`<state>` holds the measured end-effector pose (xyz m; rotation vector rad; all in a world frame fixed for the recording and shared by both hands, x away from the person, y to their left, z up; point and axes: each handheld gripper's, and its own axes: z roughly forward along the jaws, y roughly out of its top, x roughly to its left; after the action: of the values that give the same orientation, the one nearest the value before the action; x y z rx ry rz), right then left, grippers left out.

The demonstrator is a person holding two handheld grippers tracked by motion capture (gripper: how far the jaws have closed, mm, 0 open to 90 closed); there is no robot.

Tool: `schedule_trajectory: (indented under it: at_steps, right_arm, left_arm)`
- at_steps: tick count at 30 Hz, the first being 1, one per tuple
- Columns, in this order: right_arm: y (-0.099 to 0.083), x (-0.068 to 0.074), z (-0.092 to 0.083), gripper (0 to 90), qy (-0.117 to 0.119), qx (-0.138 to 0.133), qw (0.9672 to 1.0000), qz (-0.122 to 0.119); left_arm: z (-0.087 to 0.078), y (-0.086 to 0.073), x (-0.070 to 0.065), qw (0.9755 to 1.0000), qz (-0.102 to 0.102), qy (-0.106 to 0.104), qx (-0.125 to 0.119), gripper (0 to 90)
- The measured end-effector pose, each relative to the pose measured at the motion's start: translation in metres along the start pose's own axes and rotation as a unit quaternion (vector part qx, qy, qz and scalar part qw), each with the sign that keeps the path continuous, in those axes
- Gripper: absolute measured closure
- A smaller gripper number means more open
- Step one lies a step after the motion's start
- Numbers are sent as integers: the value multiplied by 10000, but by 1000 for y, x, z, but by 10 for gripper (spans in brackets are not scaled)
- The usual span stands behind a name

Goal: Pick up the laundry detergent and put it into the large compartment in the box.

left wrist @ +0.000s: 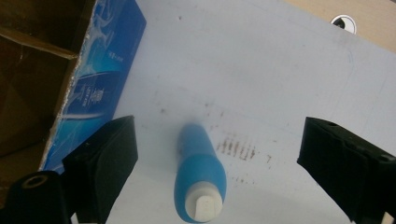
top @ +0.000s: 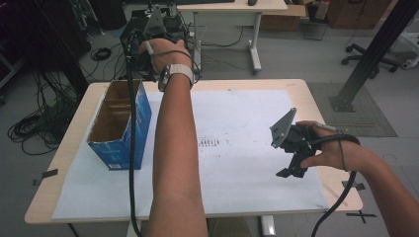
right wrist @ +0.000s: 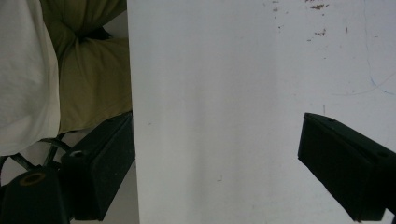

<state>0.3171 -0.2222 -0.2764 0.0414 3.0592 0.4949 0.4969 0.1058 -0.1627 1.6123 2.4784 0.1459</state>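
Observation:
A blue bottle (left wrist: pixel 201 172) with a white cap lies on the white sheet (left wrist: pixel 280 79), cap end toward the camera. My left gripper (left wrist: pixel 215 134) hangs well above it, open, and neither jaw touches the bottle. In the high view the left gripper (top: pixel 158 29) is held out past the table's far edge, and the forearm hides the bottle. An open blue cardboard box (top: pixel 123 128) stands on the left of the sheet (top: pixel 247 113); its blue side (left wrist: pixel 100 79) is left of the bottle. My right gripper (top: pixel 291 172) hovers open over the front right, with bare sheet (right wrist: pixel 233 93) between its jaws.
Brown smudges (top: pixel 210 143) mark the middle of the sheet, just right of the bottle. The wooden table (top: pixel 301 85) ends close behind the right gripper, where the person's clothes (right wrist: pixel 88 74) show. Cables (top: pixel 29 128) lie on the floor at left; a black post (top: pixel 375 54) stands at right.

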Motion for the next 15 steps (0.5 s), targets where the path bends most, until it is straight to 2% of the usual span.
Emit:
schedule_trajectory:
  at_steps: [5,8,15]
  right_arm:
    - [0,0,0,114,-2,25,10000,-12]
    - [1,-1,-1,114,-1,-11,10000,-34]
    - [0,0,1,114,-6,19,10000,-52]
  left_arm:
    - [-2,-2,1,10000,-1,-11,-25,85]
    - [-4,-2,2,10000,9,-92,-18,78]
    - [-5,-4,0,10000,24,-74,0,83]
